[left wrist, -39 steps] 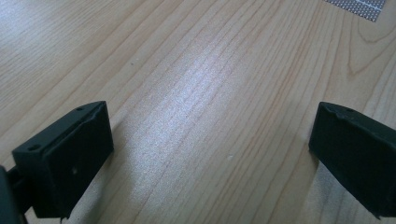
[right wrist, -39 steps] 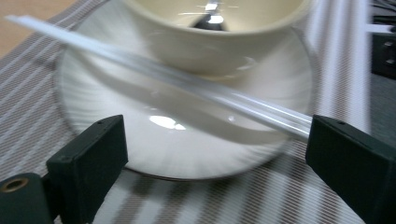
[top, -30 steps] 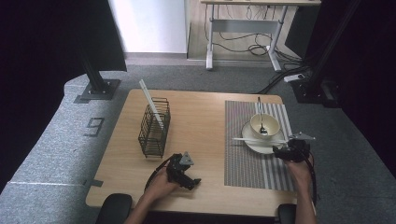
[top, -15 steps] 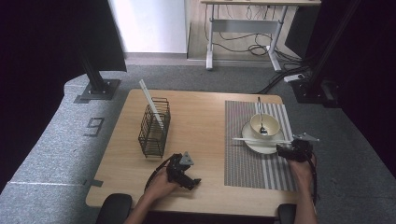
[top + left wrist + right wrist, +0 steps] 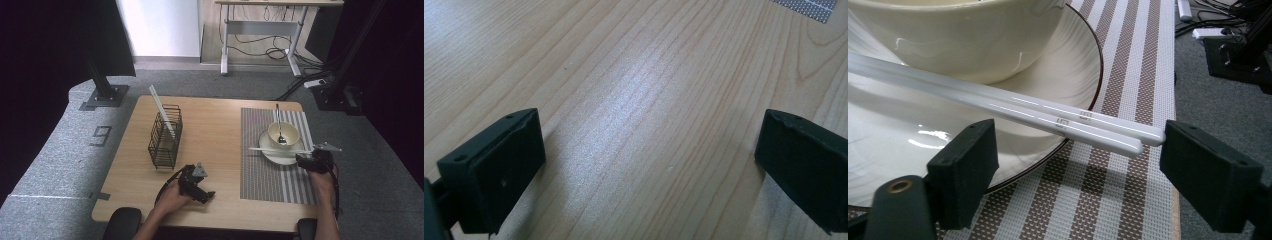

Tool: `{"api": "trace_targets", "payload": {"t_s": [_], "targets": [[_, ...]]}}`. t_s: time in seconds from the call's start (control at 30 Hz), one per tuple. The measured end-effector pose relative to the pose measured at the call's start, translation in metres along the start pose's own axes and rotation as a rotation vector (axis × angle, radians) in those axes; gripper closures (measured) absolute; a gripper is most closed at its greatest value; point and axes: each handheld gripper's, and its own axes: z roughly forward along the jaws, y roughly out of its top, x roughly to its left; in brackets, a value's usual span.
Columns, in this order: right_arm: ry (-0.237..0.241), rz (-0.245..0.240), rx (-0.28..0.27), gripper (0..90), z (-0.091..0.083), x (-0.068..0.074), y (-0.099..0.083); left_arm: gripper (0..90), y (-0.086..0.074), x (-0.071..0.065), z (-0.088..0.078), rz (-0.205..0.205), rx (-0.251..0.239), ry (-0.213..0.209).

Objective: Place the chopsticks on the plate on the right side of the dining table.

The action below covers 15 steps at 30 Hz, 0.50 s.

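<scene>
At the near edge of the bench (image 5: 220,125), the left tongs (image 5: 204,192) rest on bare wood, jaws wide apart and holding nothing. On the striped mat (image 5: 270,175), the right tongs (image 5: 1078,165) have just been narrowing around the ends of two white chopsticks (image 5: 1068,122), pads not yet touching them. The chopsticks lie across the plate (image 5: 908,145), against the bowl (image 5: 948,35). The pick-up appears under way; next, the jaws must clamp both sticks, perhaps bound for the wire rack (image 5: 165,137) beyond.
</scene>
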Motion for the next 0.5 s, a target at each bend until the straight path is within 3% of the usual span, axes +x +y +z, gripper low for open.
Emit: {"api": "trace_targets", "payload": {"t_s": [0.5], "targets": [[-0.003, -0.015, 0.004, 22.3, -0.0002, 0.0034, 0.0012, 0.0, 0.0, 0.0, 0.0, 0.0, 0.0, 0.0]]}}
